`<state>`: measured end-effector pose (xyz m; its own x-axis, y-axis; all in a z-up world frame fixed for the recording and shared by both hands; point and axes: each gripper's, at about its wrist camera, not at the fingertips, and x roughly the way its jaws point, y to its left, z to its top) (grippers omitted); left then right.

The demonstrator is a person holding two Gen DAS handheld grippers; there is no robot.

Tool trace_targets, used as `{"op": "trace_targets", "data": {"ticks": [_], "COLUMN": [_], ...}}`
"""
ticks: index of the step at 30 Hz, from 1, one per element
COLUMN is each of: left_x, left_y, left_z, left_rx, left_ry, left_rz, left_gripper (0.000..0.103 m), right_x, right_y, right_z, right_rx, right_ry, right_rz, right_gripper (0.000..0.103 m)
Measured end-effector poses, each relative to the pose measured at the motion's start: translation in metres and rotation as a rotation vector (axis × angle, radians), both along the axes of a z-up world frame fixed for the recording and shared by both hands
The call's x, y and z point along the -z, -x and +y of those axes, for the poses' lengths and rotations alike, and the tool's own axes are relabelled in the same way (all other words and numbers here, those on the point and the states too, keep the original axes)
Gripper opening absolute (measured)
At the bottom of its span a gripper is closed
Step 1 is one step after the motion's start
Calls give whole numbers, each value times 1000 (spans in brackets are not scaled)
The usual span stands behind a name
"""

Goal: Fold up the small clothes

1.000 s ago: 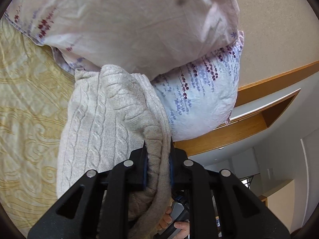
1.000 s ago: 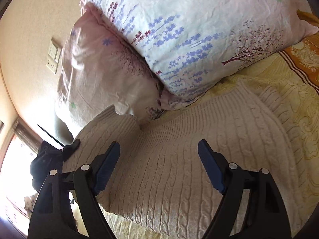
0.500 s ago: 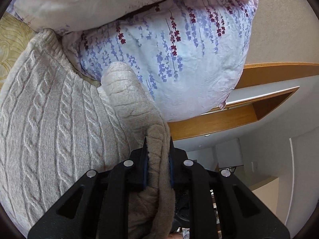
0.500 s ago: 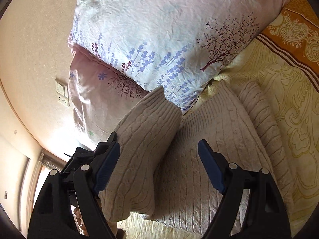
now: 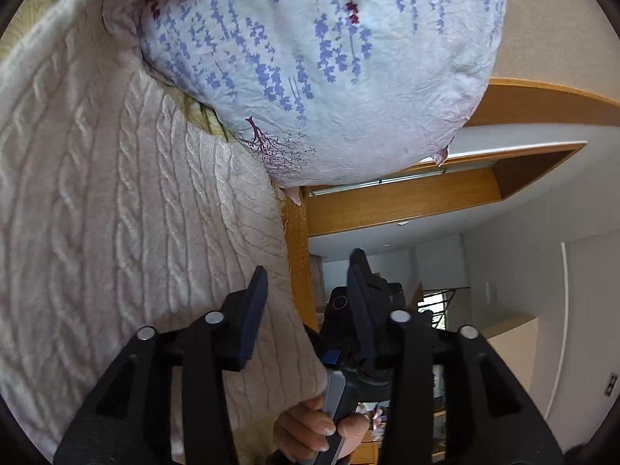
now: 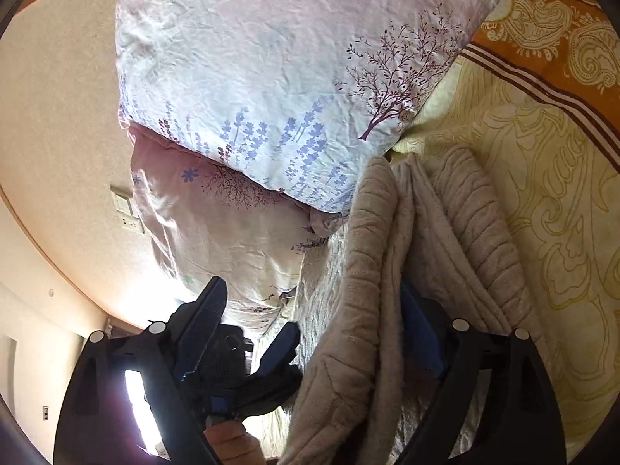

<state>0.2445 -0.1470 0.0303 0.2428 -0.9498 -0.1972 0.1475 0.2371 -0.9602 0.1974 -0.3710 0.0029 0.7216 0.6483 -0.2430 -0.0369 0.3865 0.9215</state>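
A cream cable-knit sweater [image 5: 116,213] lies folded on the bed, filling the left of the left wrist view. My left gripper [image 5: 306,283] is open and empty at the sweater's right edge; its left finger [image 5: 252,310] rests over the knit. In the right wrist view the sweater's folded layers [image 6: 379,271] stand between the fingers of my open right gripper [image 6: 314,317], and cover part of the right finger. The other gripper and a hand [image 5: 317,430] show behind.
Two floral pillows [image 6: 271,77] are stacked just beyond the sweater, also in the left wrist view [image 5: 329,69]. A yellow patterned bedspread [image 6: 542,201] covers the bed. A wooden headboard ledge [image 5: 407,201] and a wall with a switch plate [image 6: 126,213] lie behind.
My left gripper has opened and let go of the sweater's folded edge, which now lies flat on the sweater. My right gripper has moved in until the folded layers stand between its fingers.
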Motion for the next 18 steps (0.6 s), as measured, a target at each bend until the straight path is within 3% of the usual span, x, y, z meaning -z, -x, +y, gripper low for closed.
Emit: {"op": "trace_targets", "data": {"ticks": [1,3,5,7,9,12,14,15,18], "left_x": [-5,-18,-31,-42,-41,-28,-24,-24,-19], "left_y": [5,19,35,58,80,97,101,101,97], "left_z": [9,30,45,55,61,68,72,70,69], "left_rx": [-17,-56,-106,-164,-176,-108,-71,-58,-47], "left_ry": [-10,-83,-236,-446,-603,-680,-700,-701,-695], "left_rz": [-31,-111,-213,-360,-491,-595,-635,-652,-658], "left_gripper": [61,62,73,75,75,75,75,75,76], "right_x": [0,0,0,0,0,3,4,2,-14], "right_y": [0,0,-1,-4,-5,-8,-12,-14,-17], "right_z": [0,1,2,5,7,7,8,10,17], "right_rx": [-2,-2,4,12,22,42,31,21,7], "right_ry": [7,25,65,116,178,247,300,338,428], "right_rz": [0,2,12,31,48,84,109,114,84], "right_gripper": [87,84,77,69,62,51,26,19,16]}}
